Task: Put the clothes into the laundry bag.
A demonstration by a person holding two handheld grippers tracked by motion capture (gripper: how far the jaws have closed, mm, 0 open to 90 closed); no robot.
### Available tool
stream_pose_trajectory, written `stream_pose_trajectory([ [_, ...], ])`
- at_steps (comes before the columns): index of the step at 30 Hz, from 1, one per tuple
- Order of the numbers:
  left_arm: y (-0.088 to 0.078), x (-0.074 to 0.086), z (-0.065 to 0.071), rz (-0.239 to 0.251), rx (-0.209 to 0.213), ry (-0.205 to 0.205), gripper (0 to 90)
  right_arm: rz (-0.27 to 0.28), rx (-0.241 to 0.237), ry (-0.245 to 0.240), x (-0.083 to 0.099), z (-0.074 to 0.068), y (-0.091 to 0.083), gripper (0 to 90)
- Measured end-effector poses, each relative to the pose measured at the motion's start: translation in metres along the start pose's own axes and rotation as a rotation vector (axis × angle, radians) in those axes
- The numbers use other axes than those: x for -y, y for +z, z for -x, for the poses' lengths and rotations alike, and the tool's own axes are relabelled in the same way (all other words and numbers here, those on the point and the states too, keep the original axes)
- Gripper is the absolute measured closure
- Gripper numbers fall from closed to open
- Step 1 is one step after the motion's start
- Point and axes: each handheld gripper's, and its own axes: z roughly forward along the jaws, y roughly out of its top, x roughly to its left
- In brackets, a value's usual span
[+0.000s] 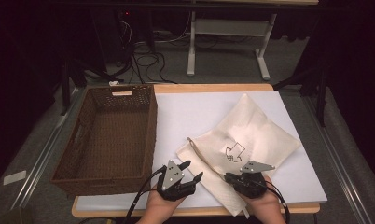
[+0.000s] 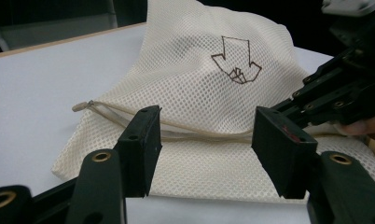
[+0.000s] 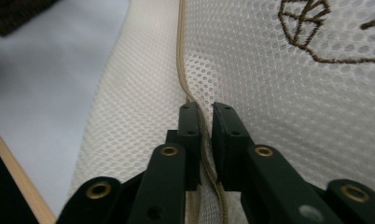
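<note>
Cream mesh bag (image 1: 244, 135) lying flat on the white surface (image 1: 195, 116), right of the wicker basket (image 1: 108, 135). Zipper seam (image 3: 188, 88) pinched by the right hand-held gripper (image 3: 205, 116), probably to steady it. Left hand-held gripper (image 2: 204, 140) released, jaws apart before the bag.

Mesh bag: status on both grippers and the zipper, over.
Right gripper jaws nearly closed around the zipper edge of the mesh bag. Left gripper open, short of the bag. Wicker basket sits left, nothing blocking.
</note>
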Motion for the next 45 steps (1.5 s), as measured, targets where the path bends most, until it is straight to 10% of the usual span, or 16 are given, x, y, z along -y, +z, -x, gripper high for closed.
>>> stream_pose_trajectory([
  [5,0.003,0.000,-0.002,-0.001,0.003,-0.007,42.6,0.112,0.037,-0.014,-0.003,-0.001,-0.024,74.3],
  [13,0.006,-0.004,0.001,0.013,0.020,-0.004,42.6,0.209,0.170,0.106,0.006,0.027,-0.056,66.7],
  [23,0.011,-0.010,0.005,0.023,0.052,0.020,42.1,0.188,0.362,0.225,0.027,0.065,-0.072,57.4],
  [34,0.011,-0.009,0.006,0.017,0.053,0.032,42.1,0.113,0.413,0.352,0.035,0.096,-0.065,34.4],
  [41,0.005,-0.009,0.005,0.027,0.036,0.020,42.1,0.056,0.351,0.315,0.031,0.094,-0.048,41.2],
  [45,0.003,-0.007,0.004,0.022,0.030,0.022,42.1,0.018,0.408,0.238,0.027,0.084,-0.040,52.9],
])
